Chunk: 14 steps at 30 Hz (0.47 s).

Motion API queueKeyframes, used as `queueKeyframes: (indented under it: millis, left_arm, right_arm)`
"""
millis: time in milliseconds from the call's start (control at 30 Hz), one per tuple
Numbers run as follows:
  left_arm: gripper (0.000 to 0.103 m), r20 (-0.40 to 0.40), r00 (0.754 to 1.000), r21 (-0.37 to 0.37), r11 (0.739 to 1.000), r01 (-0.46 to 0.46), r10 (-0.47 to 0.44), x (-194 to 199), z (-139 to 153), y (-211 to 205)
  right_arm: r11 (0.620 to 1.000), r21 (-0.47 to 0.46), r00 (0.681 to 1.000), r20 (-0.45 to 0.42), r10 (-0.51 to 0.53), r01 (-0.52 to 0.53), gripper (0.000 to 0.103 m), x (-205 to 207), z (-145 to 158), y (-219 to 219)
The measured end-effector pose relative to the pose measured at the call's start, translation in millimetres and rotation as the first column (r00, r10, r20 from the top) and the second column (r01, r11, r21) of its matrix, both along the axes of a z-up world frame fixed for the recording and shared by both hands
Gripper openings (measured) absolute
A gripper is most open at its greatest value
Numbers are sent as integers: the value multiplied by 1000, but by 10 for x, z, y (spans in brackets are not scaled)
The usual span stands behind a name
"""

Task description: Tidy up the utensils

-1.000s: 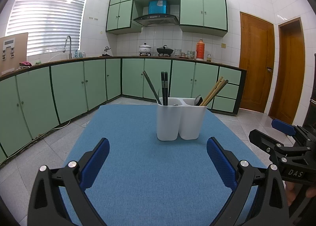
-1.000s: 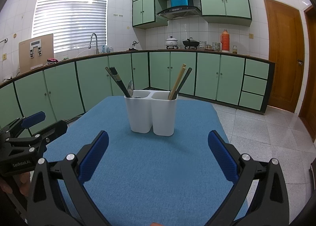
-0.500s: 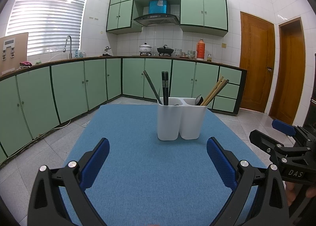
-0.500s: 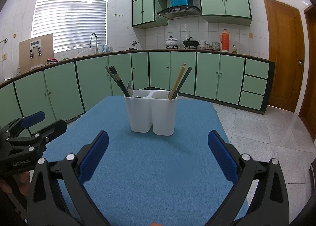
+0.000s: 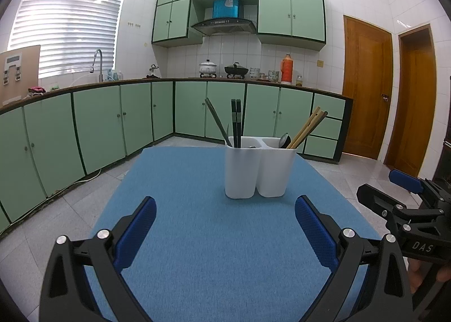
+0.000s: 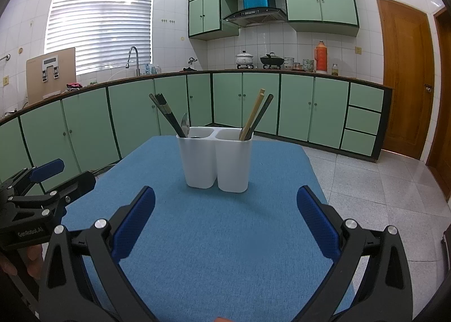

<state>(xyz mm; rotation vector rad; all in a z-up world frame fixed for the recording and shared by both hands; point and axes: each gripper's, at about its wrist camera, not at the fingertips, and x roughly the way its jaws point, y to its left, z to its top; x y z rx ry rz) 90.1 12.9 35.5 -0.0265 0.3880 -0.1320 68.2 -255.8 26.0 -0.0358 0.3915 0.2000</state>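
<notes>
Left gripper (image 5: 225, 226) spread wide, nothing between its blue pads; right gripper (image 6: 225, 217) just as wide and empty; ahead of both jaws, centred and well apart from the fingertips, stands the white two-cell holder (image 5: 259, 167) on the blue mat (image 5: 211, 251); black chopsticks (image 5: 236, 123) lean in its left cell, wooden chopsticks (image 5: 307, 127) in the right.

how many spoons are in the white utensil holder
2 that show. One spoon stands in the left compartment of the white utensil holder beside the dark chopsticks; a dark spoon sits in the right compartment by the wooden chopsticks. Others may be hidden inside.
</notes>
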Motion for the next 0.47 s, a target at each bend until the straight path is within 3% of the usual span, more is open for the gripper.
queueKeyframes:
  millis: [467]
  left_arm:
    - [97, -1, 1000, 2, 1000, -2, 2, 1, -12, 7]
  right_arm:
    - [1000, -1, 1000, -1, 1, -1, 98, 7, -33, -6]
